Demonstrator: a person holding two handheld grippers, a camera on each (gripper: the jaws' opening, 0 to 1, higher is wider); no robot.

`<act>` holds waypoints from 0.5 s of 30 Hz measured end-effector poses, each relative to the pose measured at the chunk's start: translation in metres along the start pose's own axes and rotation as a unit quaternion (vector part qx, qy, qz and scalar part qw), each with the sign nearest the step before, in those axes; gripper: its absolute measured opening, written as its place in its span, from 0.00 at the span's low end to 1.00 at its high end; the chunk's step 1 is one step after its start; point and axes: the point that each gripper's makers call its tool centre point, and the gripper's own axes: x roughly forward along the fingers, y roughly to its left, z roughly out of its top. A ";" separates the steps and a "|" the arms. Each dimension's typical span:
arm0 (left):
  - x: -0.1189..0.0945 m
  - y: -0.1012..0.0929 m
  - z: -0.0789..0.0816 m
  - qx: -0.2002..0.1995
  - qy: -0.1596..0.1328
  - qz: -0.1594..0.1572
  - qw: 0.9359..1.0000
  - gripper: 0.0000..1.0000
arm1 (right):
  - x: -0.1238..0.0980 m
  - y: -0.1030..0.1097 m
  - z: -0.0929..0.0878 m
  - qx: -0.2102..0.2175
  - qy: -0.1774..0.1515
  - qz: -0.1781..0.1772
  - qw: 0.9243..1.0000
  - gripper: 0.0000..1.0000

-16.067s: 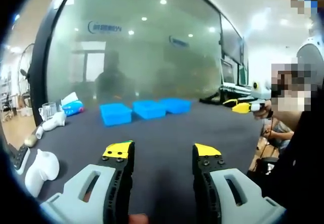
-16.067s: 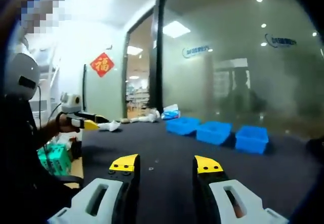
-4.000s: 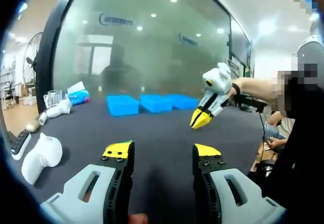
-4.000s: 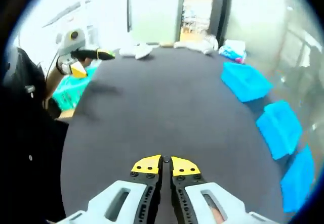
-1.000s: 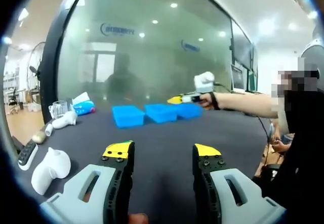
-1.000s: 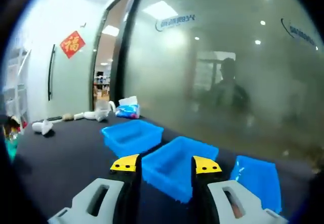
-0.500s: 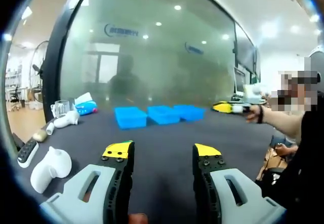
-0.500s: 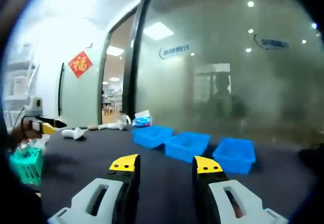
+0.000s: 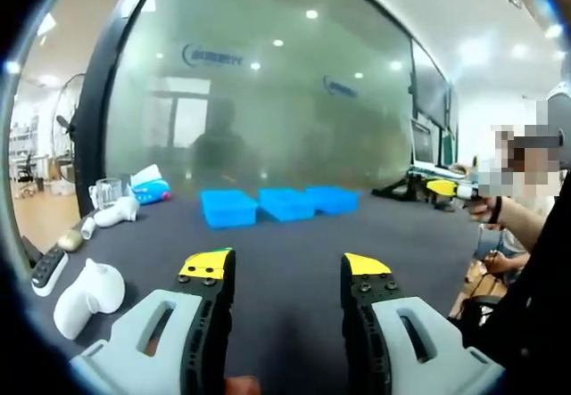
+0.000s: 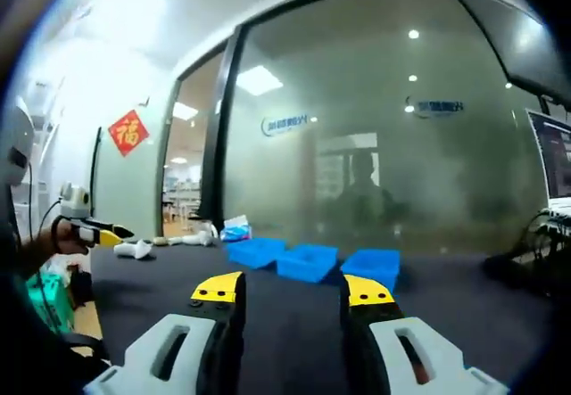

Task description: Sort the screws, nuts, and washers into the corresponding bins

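Jaws of both the left gripper and right gripper stand wide apart, empty, above the dark table; three blue bins sit far.

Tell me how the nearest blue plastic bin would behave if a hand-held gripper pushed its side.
The nearest blue plastic bin looks thin-walled, so probably light. It sits low and wide on the dark table, so it would likely slide rather than tip. Its contents cannot be seen.

Dark table with three blue bins, white objects, a remote.
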 end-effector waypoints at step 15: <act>-0.005 0.002 0.006 0.004 -0.008 0.006 1.000 0.46 | -0.006 0.004 -0.005 -0.002 0.001 -0.010 1.000 0.41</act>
